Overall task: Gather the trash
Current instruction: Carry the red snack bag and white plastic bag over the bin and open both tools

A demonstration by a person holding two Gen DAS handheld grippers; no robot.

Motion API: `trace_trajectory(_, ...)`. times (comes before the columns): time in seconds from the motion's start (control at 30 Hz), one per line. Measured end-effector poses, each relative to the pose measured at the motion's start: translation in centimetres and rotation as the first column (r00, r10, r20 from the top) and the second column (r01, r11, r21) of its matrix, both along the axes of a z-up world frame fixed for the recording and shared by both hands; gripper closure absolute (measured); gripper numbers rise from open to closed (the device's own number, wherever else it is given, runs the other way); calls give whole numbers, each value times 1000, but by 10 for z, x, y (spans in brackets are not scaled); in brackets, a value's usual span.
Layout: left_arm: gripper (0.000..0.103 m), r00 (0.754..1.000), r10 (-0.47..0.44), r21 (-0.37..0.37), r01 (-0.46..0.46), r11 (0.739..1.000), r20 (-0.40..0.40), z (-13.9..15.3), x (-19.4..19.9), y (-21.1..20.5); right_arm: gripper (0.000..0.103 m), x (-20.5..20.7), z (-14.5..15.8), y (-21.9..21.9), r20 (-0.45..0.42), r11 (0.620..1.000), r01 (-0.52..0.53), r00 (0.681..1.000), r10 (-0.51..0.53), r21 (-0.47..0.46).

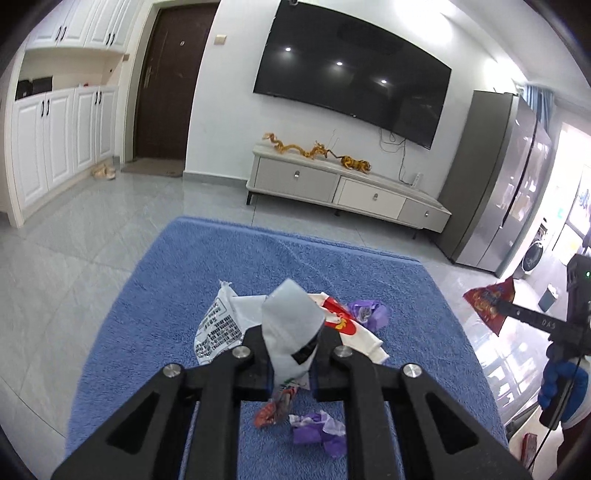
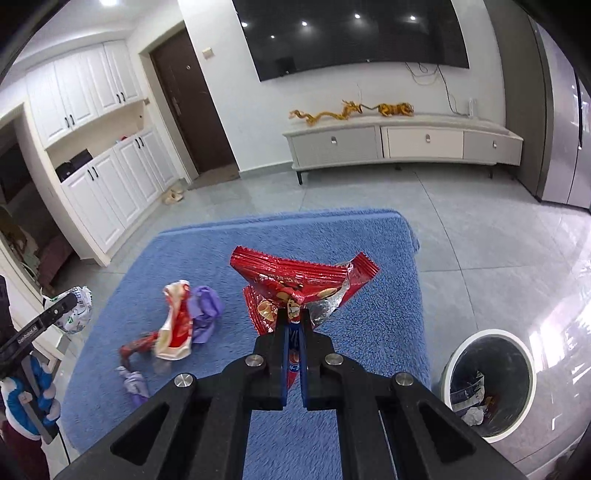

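Note:
My left gripper (image 1: 290,341) is shut on a white and grey wrapper (image 1: 291,317) and holds it above the blue cloth (image 1: 155,317). My right gripper (image 2: 293,319) is shut on a red snack wrapper (image 2: 295,280), held above the cloth's right part; it also shows in the left wrist view (image 1: 487,304). On the cloth lie a red and cream wrapper (image 2: 177,321), a purple wrapper (image 2: 207,314), a small red wrapper (image 2: 135,349) and a small purple wrapper (image 2: 135,382). A white bin (image 2: 489,384) with trash inside stands on the floor right of the cloth.
A low TV cabinet (image 2: 402,144) with gold figurines stands at the far wall under a television (image 2: 351,33). White cupboards (image 2: 99,199) and a dark door (image 2: 192,107) are at the left. A grey fridge (image 1: 495,177) is at the right. The floor is grey tile.

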State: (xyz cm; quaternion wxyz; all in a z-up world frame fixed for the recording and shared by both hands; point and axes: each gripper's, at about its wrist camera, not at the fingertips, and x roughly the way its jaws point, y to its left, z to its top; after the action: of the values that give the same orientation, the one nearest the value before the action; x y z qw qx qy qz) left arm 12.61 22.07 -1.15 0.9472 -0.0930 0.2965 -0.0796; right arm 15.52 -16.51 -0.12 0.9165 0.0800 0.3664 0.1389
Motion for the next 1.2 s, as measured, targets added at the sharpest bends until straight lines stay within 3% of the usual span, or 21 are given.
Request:
trace_trajectory(0.3, 91, 998, -64, 36, 62, 997, 30, 38, -4, -42, 98, -26, 32, -19, 81, 1000, 6, 997, -9, 27)
trace_trajectory(0.43, 91, 989, -144, 26, 143, 989, 18, 49, 13, -89, 98, -31, 40, -45, 96, 998, 51, 994, -54, 39)
trace_trajectory(0.6, 91, 959, -282, 17, 282, 959, -11, 50, 40, -176, 98, -30, 37, -92, 83, 988, 151, 985, -154, 42)
trace_trajectory(0.83, 91, 871, -473, 8, 478, 878, -135, 16, 85, -330, 98, -23, 9, -169, -13, 958, 288, 958, -288, 8)
trace_trajectory(1.07, 91, 740, -603, -55, 618, 785, -298, -42, 128, -476, 98, -2, -52, -249, -175, 920, 391, 906, -385, 1)
trace_trajectory(1.2, 88, 682, -616, -107, 632, 767, -394, -83, 148, -534, 98, 14, -95, -287, -285, 901, 434, 863, -417, -4)
